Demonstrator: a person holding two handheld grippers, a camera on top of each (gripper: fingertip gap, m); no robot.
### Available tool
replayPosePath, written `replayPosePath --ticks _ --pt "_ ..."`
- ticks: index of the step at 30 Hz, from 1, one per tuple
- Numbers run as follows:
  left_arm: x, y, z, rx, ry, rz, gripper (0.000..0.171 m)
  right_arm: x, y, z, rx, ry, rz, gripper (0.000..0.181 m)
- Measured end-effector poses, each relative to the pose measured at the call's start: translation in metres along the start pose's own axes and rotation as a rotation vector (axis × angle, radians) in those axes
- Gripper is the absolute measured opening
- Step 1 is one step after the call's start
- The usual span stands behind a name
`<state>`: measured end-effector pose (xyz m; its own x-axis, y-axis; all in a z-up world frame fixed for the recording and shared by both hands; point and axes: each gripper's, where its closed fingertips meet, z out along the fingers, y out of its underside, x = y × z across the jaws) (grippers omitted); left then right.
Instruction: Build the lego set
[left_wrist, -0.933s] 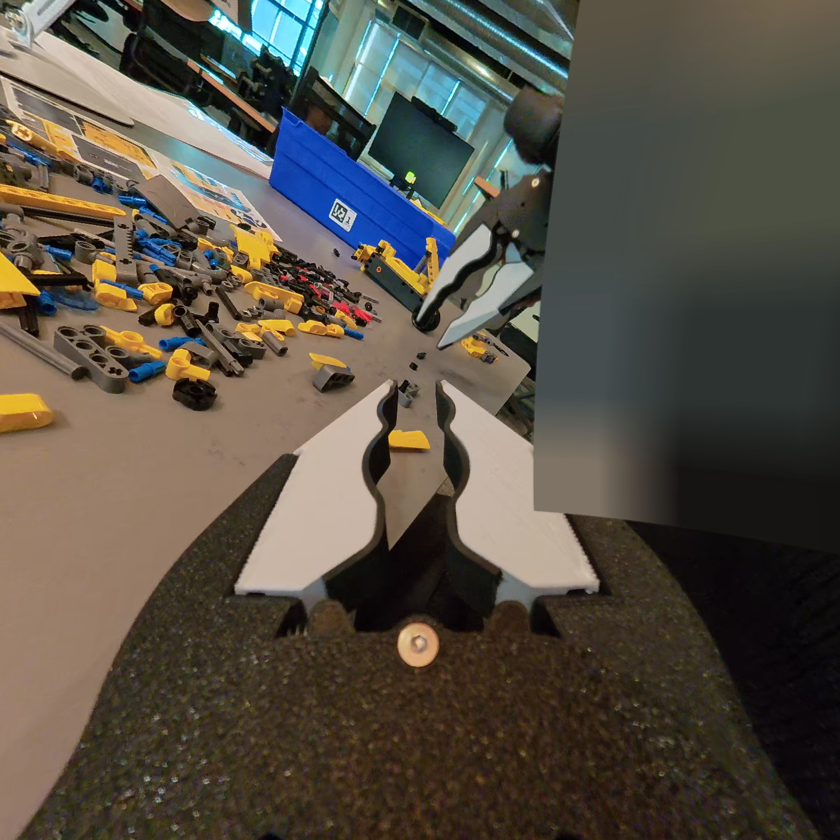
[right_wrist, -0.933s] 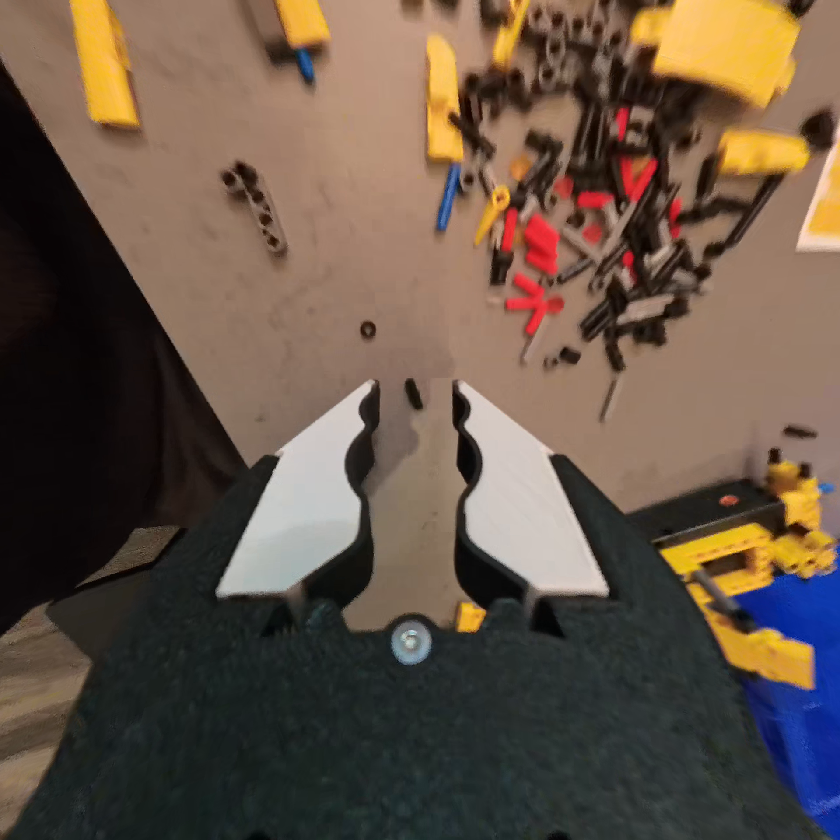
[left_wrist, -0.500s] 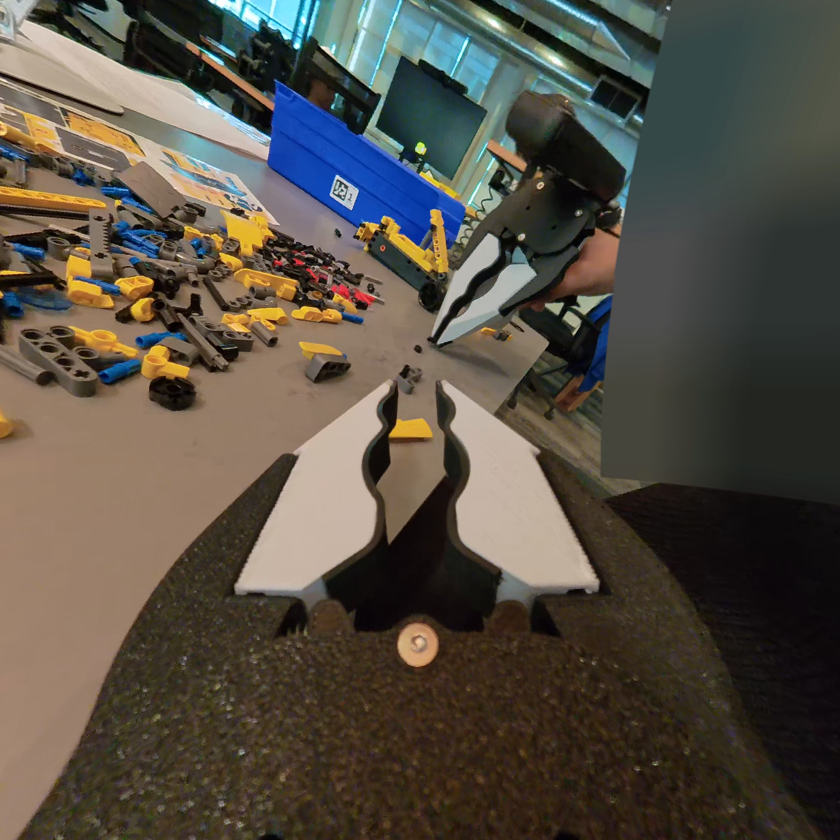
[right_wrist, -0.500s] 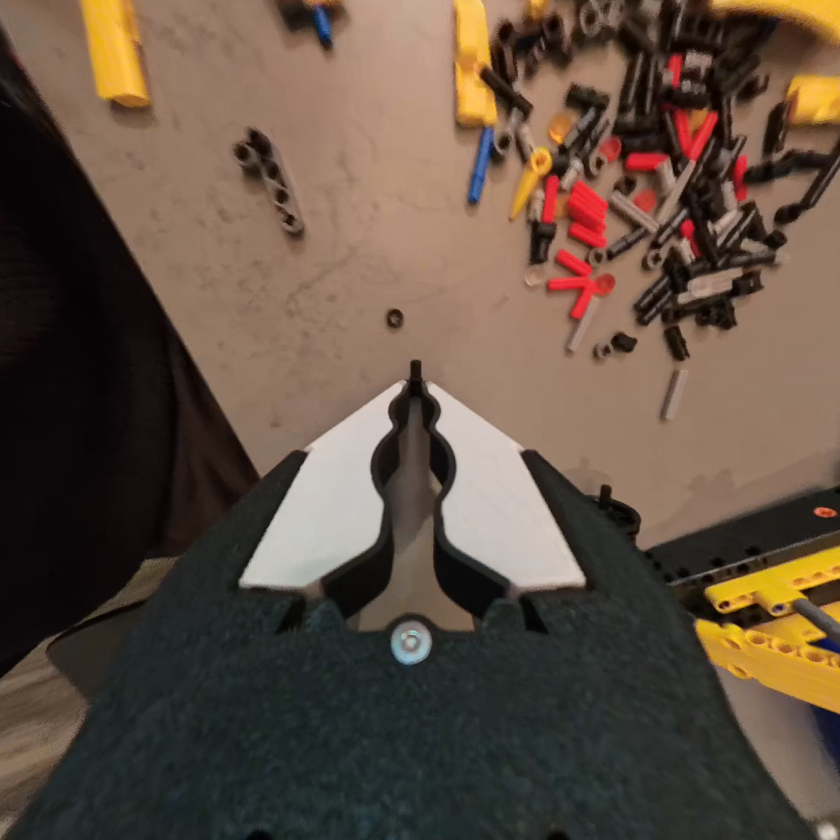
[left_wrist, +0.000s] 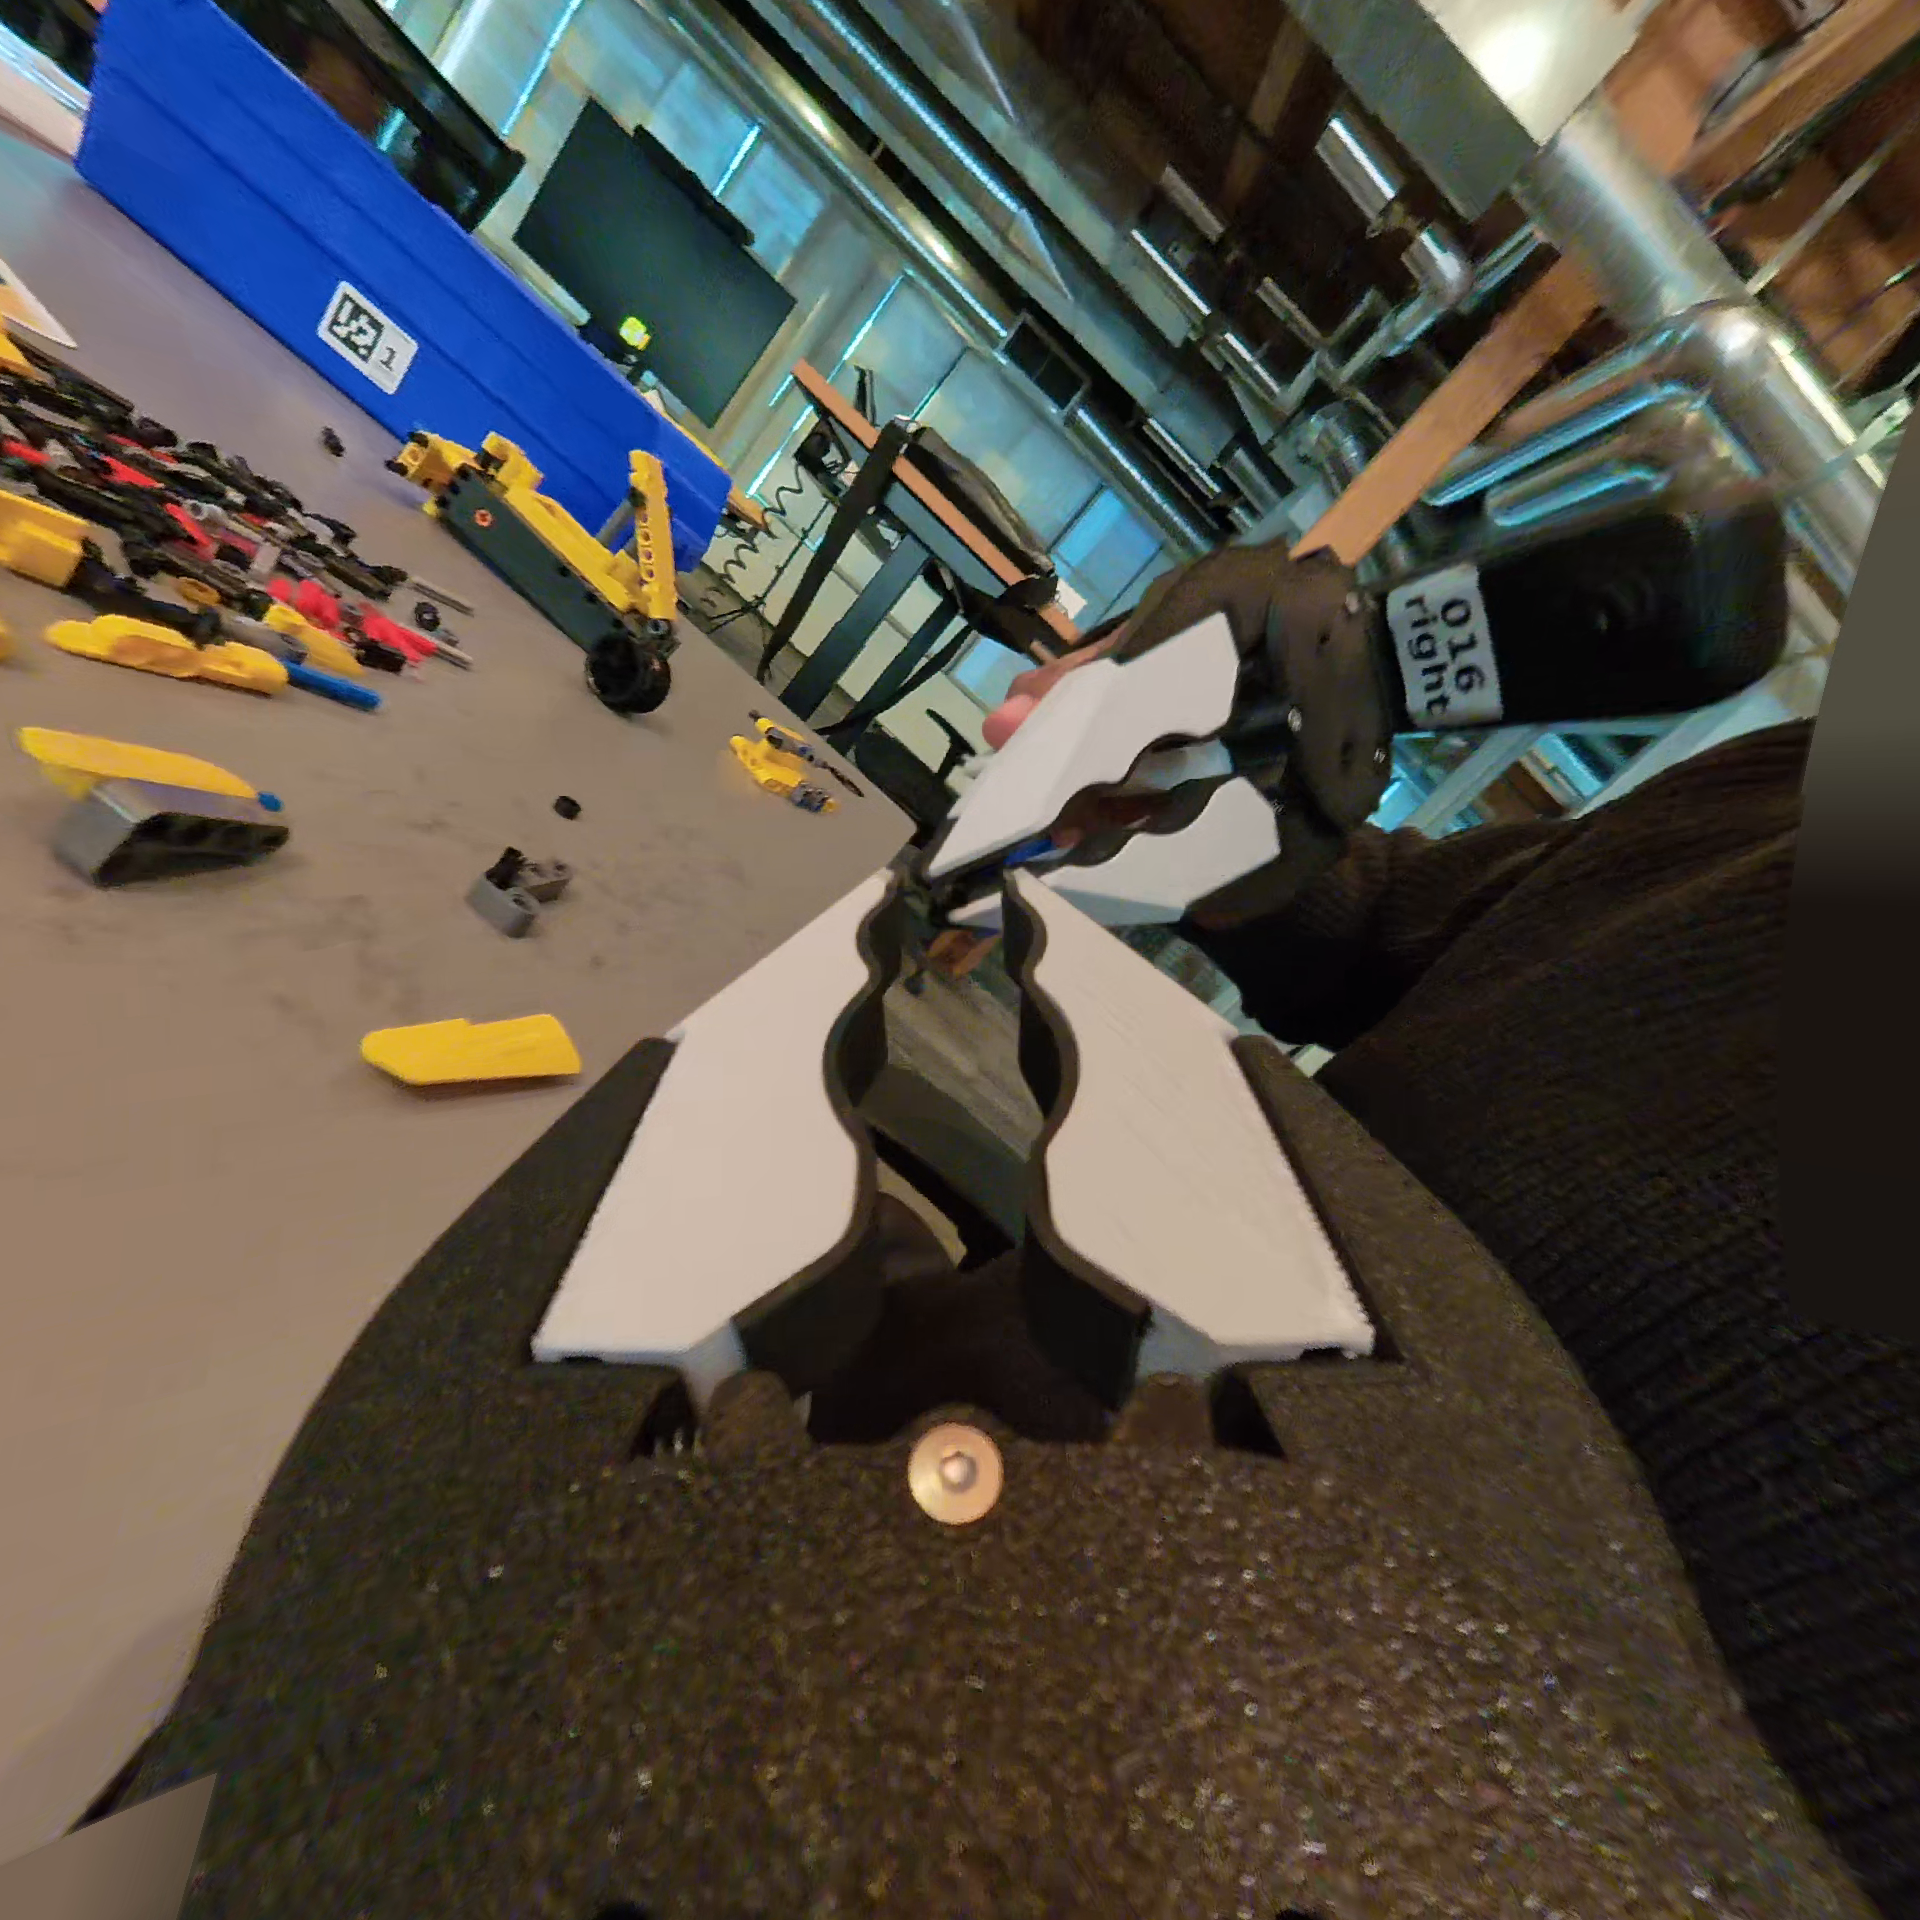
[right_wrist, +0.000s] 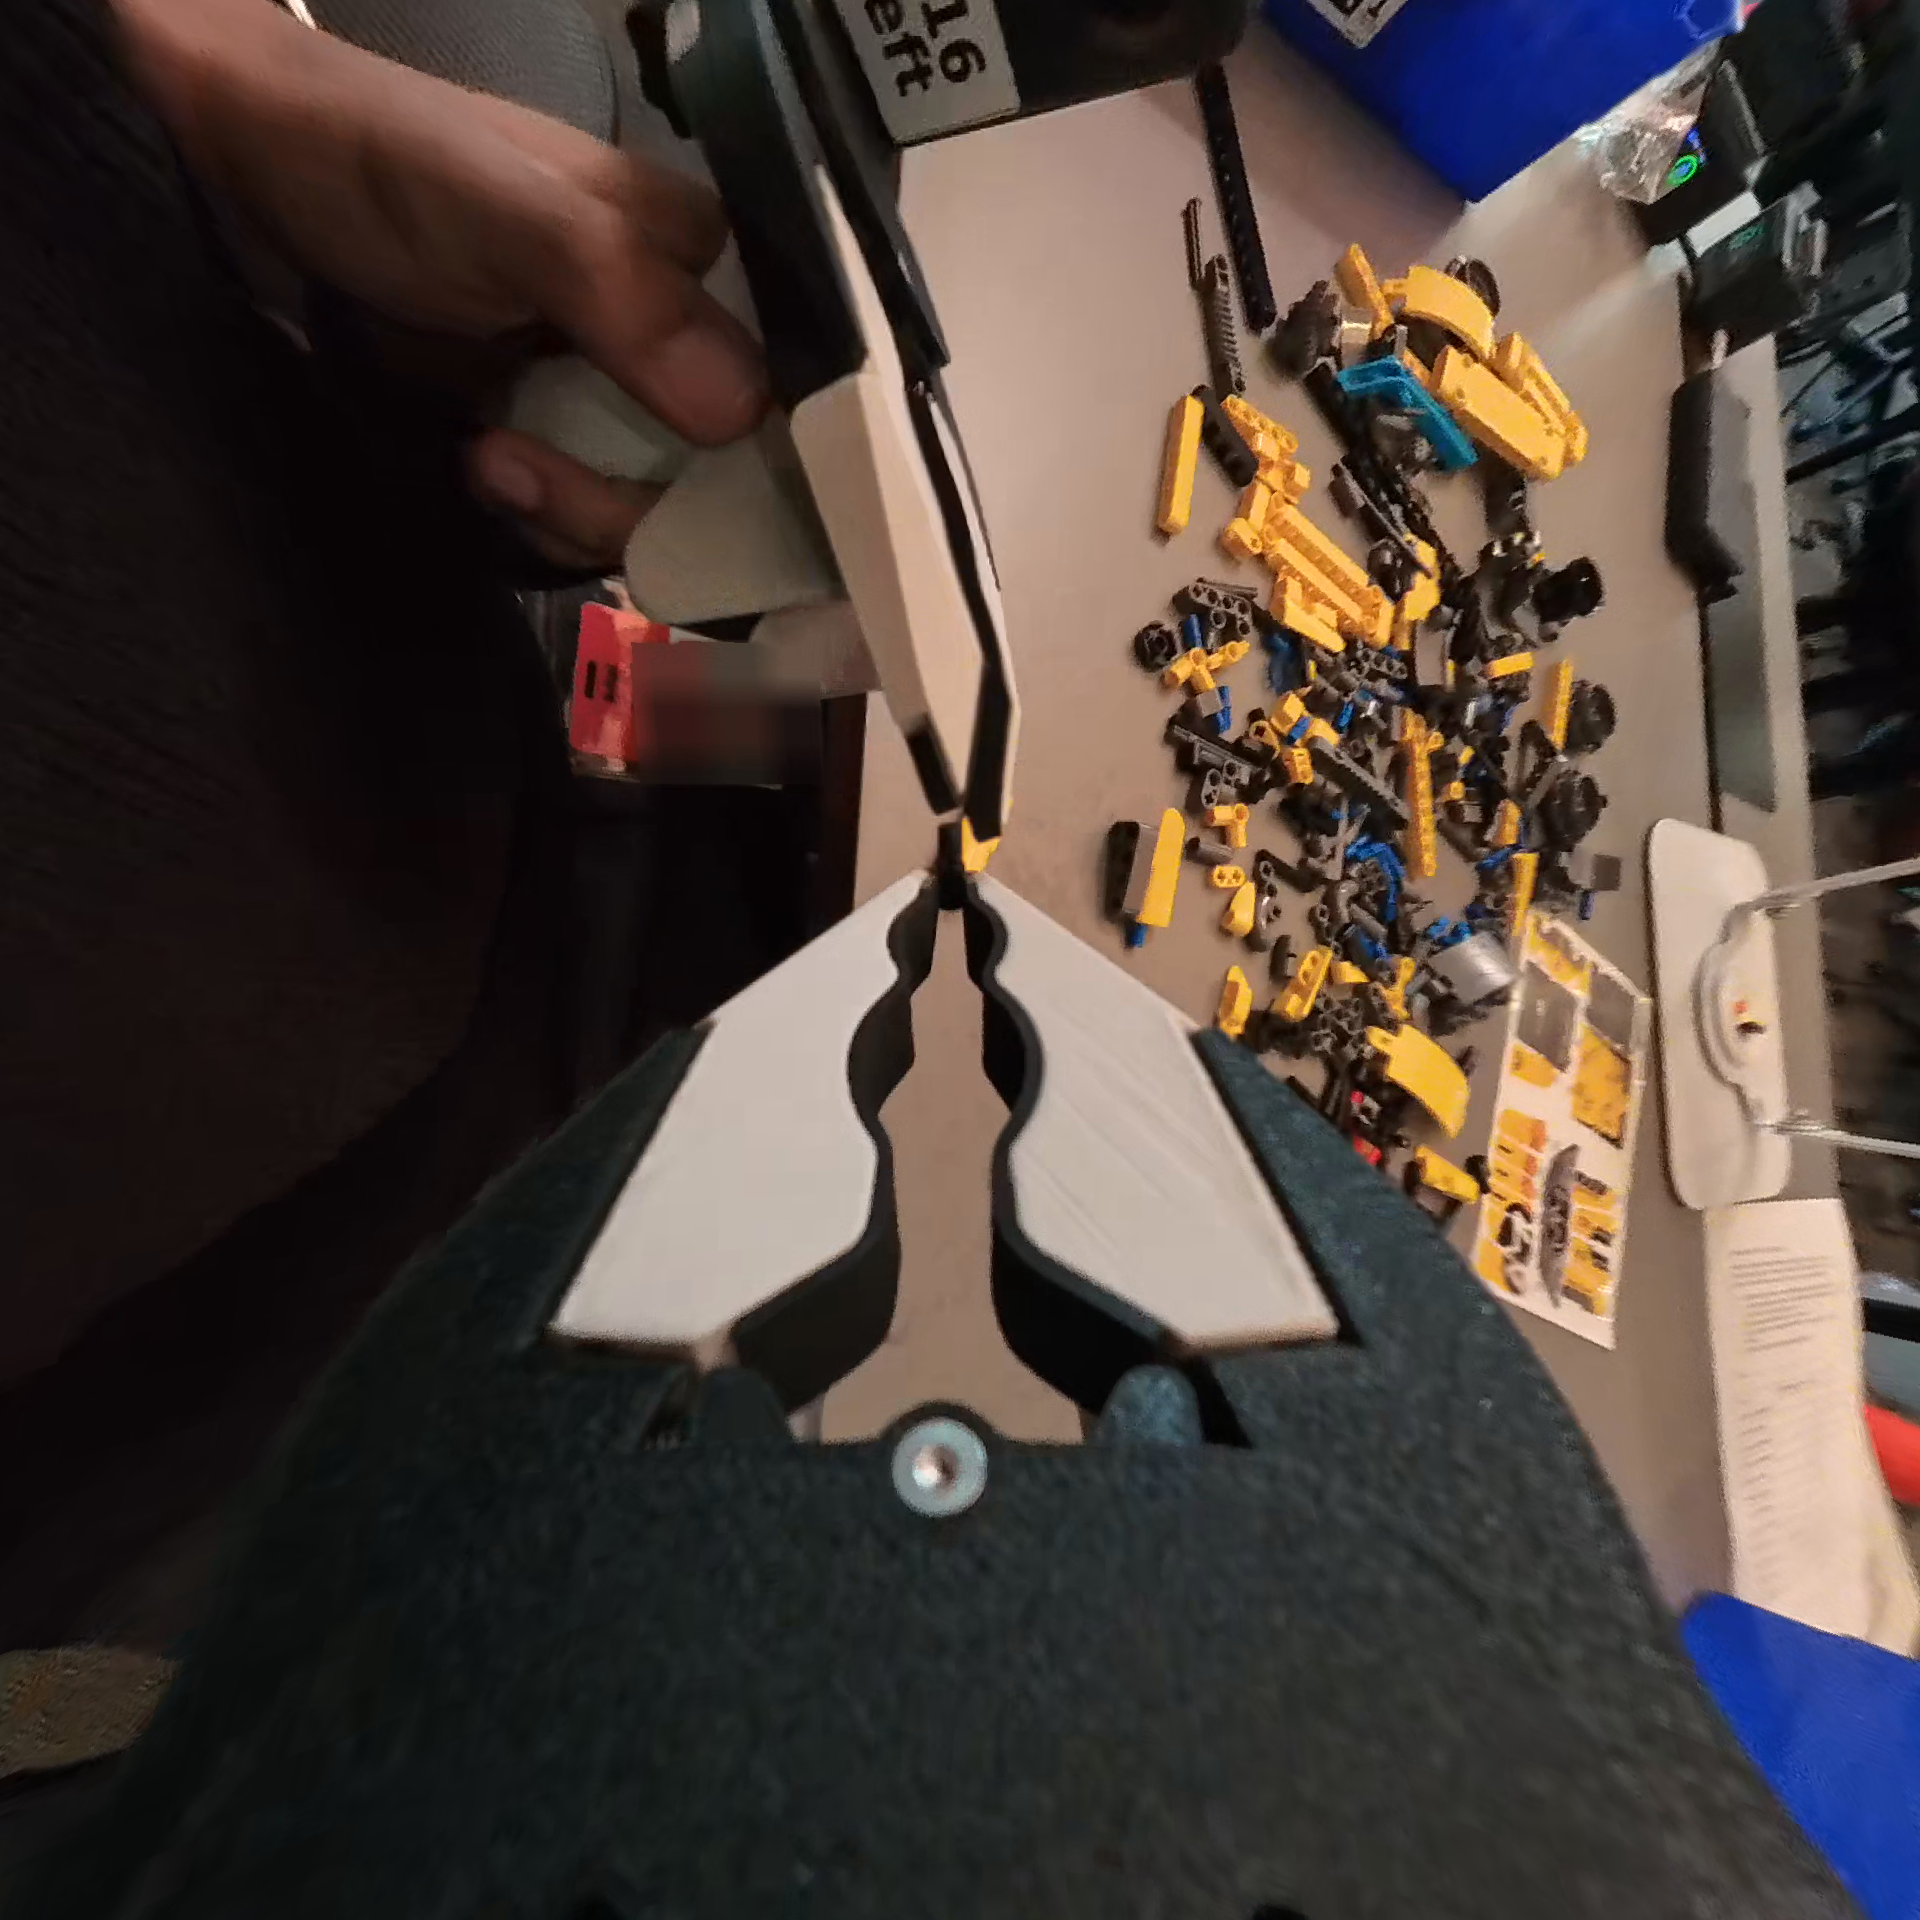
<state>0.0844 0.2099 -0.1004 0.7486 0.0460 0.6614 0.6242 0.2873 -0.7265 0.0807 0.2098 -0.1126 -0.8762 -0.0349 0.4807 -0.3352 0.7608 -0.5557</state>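
My right gripper is shut on a small black pin that sticks out past its tips. It is held in the air off the near edge of the grey table. My left gripper is open with a narrow gap and holds nothing. The two grippers meet tip to tip: in the left wrist view the right gripper comes in from the upper right, and its pin sits between my left fingertips. In the right wrist view the left gripper points down from above, held by a hand.
A pile of yellow, black, blue and red building parts lies on the table, with an instruction sheet beside it. A partly built yellow and black model stands before a blue bin. A yellow wedge lies near the edge. The tips of both grippers are at nearly the same place.
My right gripper closed on the black pin on the table, lifted it and carried it to my left gripper's tips. My left gripper swung right and tilted up, still open.
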Motion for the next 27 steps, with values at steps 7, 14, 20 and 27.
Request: replayPosePath --ticks 7,14,20,27 --pt "0.003 0.001 0.000 -0.008 0.014 -0.028 0.005 0.000 -0.008 -0.002 -0.008 0.070 -0.096 0.003" --pt "0.011 -0.007 -0.007 0.043 0.142 -0.148 0.004 0.002 -0.022 -0.007 0.093 0.073 -0.087 0.003" --pt "0.026 -0.016 -0.011 0.097 0.326 -0.291 0.003 0.008 -0.042 -0.015 0.286 0.030 -0.009 0.022" --pt "0.034 -0.024 -0.018 0.136 0.446 -0.373 0.004 0.007 -0.053 -0.020 0.370 -0.024 0.008 0.004"
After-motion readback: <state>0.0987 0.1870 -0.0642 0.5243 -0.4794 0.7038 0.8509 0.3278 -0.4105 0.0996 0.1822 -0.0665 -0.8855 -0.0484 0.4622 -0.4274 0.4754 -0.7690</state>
